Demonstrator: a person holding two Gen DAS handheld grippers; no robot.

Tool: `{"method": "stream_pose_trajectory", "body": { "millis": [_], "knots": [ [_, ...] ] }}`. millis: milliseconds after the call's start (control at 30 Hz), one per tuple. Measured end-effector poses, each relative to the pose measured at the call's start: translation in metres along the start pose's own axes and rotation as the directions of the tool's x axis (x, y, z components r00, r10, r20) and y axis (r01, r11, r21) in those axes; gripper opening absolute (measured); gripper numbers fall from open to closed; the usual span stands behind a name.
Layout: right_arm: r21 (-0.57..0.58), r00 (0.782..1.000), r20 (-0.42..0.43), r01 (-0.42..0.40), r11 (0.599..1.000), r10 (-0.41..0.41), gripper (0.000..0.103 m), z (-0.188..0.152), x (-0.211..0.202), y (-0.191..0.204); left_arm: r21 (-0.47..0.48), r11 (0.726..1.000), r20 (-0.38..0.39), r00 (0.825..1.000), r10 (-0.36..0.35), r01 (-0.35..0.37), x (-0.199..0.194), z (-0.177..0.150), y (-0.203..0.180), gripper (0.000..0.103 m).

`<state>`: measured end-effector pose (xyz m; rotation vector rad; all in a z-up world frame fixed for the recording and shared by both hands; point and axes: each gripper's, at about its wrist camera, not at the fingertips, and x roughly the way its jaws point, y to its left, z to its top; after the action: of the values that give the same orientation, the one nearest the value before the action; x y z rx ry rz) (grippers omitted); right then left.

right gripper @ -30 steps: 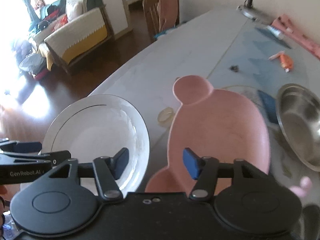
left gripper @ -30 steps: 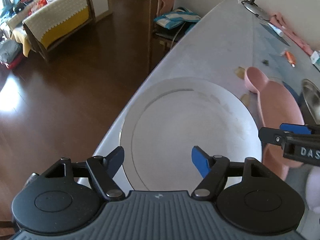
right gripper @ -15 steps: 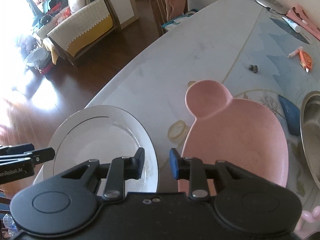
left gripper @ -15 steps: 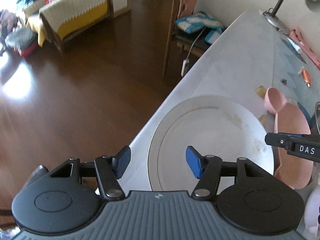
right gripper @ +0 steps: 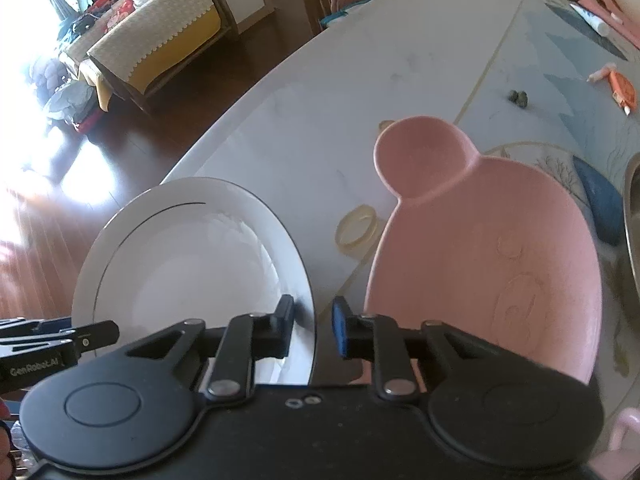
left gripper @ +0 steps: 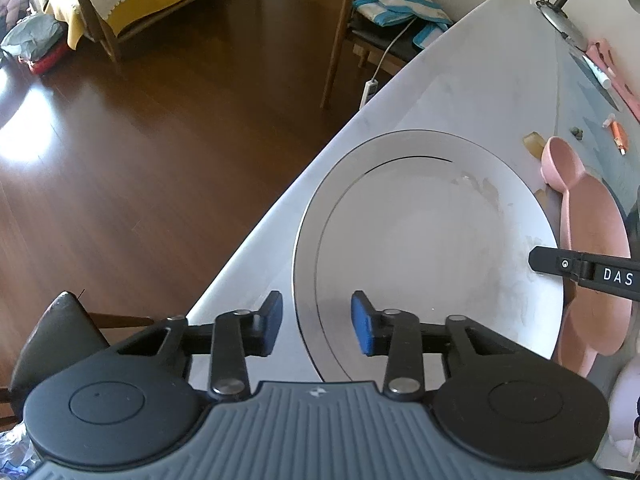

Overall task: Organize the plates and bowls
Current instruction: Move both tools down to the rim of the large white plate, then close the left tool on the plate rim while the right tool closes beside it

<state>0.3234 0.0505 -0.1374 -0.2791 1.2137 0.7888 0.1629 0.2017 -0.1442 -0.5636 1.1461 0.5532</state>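
A white plate with a thin dark ring lies near the table's edge. My left gripper straddles its left rim. The jaws are closing, one pad over the table and one over the plate, with a gap still on both sides. My right gripper straddles the opposite rim of the white plate. Its jaws are closing too, and a narrow gap remains around the rim. A pink bear-shaped plate lies just right of the white one, also in the left wrist view.
The table edge drops to a wooden floor just left of the plate. A steel bowl sits at the far right, a tape ring between the plates. Farther back are an orange tube and a lamp base. A chair stands beside the table.
Both grippers have come down over the white plate's opposite rims and their jaws have narrowed markedly. The plates have not moved.
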Motion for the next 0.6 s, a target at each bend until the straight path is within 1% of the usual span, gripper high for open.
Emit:
{"method": "stream_pose_trajectory", "body": {
  "millis": [67,233,367,600],
  "knots": [
    [0.005,1.000,-0.005,-0.012,1.000,0.012,0.012,0.000,0.000,0.000,-0.001,1.000,0.001,1.000,-0.008,0.008,-0.001,0.000,0.002,0.030],
    [-0.002,1.000,0.004,0.001,1.000,-0.001,0.012,-0.003,-0.001,0.002,0.004,1.000,0.009,1.000,0.006,-0.006,0.000,0.002,0.003,0.024],
    [-0.024,1.000,0.012,0.028,0.999,-0.028,0.012,-0.006,-0.001,0.007,0.000,1.000,0.023,1.000,0.015,-0.015,-0.004,0.001,0.004,0.018],
    [-0.037,0.997,0.040,0.071,0.997,-0.069,0.011,-0.014,-0.009,0.016,0.043,0.998,0.065,0.997,0.040,-0.043,-0.013,-0.004,0.006,0.011]
  ]
}}
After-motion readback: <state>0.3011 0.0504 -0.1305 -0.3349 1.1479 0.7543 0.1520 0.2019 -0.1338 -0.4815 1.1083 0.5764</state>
